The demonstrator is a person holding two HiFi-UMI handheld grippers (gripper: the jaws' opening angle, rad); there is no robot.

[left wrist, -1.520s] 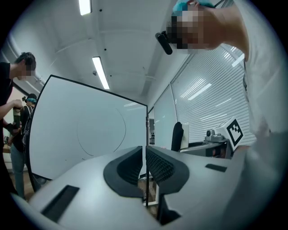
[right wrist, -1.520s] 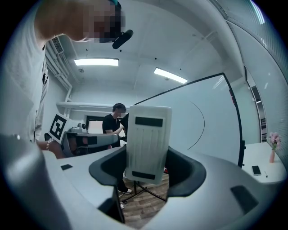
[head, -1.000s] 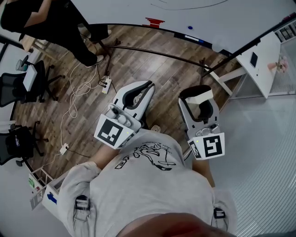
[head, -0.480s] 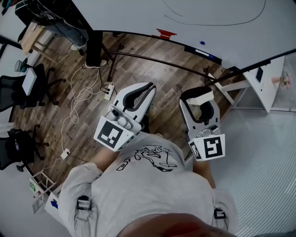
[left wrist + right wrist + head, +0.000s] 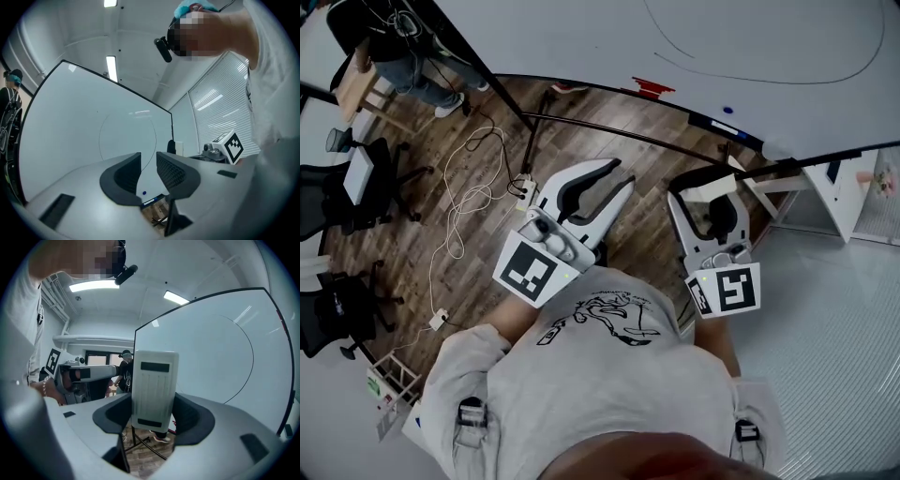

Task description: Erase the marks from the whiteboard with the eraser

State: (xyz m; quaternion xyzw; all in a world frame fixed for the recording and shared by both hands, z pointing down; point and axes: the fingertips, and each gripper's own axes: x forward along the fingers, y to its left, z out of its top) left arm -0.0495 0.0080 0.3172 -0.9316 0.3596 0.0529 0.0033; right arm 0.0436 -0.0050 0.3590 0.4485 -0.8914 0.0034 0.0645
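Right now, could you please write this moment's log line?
right gripper: shut on eraser | left gripper: jaws just opening, empty | whiteboard: curve unerased

Lit coolly from ceiling strip lights [image 5: 93, 285], streaked with faint glare on whiteboard [image 5: 93, 126], bowed by fisheye, darkened at corners.

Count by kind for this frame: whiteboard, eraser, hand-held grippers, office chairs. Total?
whiteboard: 1
eraser: 1
hand-held gripper: 2 (left hand-held gripper, jaws have just been opening, nothing between them; right hand-held gripper, shut on the eraser)
office chair: 2
Total: 6
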